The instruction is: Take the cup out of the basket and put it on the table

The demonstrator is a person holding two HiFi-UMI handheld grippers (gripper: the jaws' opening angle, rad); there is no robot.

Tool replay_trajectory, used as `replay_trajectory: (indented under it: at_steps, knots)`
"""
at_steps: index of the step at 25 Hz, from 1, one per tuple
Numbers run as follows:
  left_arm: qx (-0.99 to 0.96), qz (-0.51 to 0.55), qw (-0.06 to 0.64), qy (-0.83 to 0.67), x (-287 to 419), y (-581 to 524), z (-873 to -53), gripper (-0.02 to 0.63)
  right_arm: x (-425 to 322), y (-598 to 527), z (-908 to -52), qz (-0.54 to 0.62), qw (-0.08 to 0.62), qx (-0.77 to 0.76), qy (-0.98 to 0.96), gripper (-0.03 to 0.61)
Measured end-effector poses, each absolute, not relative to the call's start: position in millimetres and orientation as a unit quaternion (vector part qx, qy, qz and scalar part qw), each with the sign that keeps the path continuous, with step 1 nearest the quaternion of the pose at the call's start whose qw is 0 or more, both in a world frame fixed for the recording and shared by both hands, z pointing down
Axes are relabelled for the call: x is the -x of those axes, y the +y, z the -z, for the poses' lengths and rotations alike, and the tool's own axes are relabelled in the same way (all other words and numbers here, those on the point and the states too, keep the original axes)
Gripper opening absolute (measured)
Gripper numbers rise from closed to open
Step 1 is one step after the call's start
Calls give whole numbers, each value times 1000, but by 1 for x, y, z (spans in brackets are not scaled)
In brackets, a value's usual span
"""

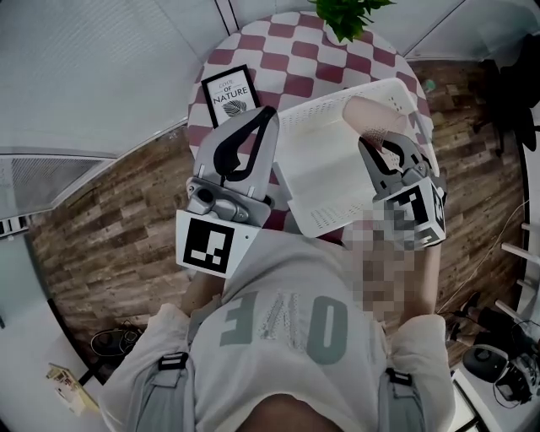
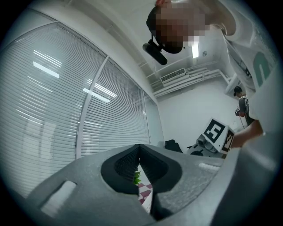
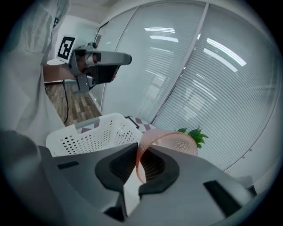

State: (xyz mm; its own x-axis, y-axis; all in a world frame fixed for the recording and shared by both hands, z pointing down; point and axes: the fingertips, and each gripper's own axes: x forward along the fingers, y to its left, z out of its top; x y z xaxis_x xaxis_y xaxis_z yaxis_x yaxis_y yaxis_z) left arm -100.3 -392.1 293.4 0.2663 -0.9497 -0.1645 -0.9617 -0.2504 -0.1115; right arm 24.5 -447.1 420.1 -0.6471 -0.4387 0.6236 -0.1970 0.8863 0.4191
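A translucent pink cup (image 1: 368, 113) hangs tilted above the far right part of the white perforated basket (image 1: 314, 111). My right gripper (image 1: 384, 145) is shut on the cup's rim. In the right gripper view, the thin wall of the cup (image 3: 170, 140) is pinched between the two dark pads of the right gripper (image 3: 140, 161), with the basket (image 3: 93, 134) below and to the left. My left gripper (image 1: 260, 120) hovers left of the basket, shut with nothing between its pads. In the left gripper view, the left gripper (image 2: 139, 174) shows only a sliver of checked cloth below.
The basket stands on a round table with a red-and-white checked cloth (image 1: 287, 51). A framed print (image 1: 229, 94) lies at the table's left and a green plant (image 1: 346, 17) stands at its far edge. Wood-plank floor surrounds the table, and window blinds lie beyond it.
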Motion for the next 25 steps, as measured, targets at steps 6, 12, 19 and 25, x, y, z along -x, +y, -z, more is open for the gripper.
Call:
replay_trajectory:
  at_steps: [6, 12, 19, 25]
  knots:
    - [788, -36, 101, 606, 100, -389, -284, 4, -18, -433, -370, 190, 308, -229, -904, 28]
    - [784, -63, 112, 607, 99, -381, -260, 4, -18, -412, -335, 181, 242, -260, -917, 28]
    - [781, -70, 135, 606, 94, -373, -243, 3, -27, -393, -304, 138, 130, -313, -931, 28]
    - [778, -67, 143, 608, 93, -368, -241, 3, -36, -385, -290, 112, 53, -344, -931, 28]
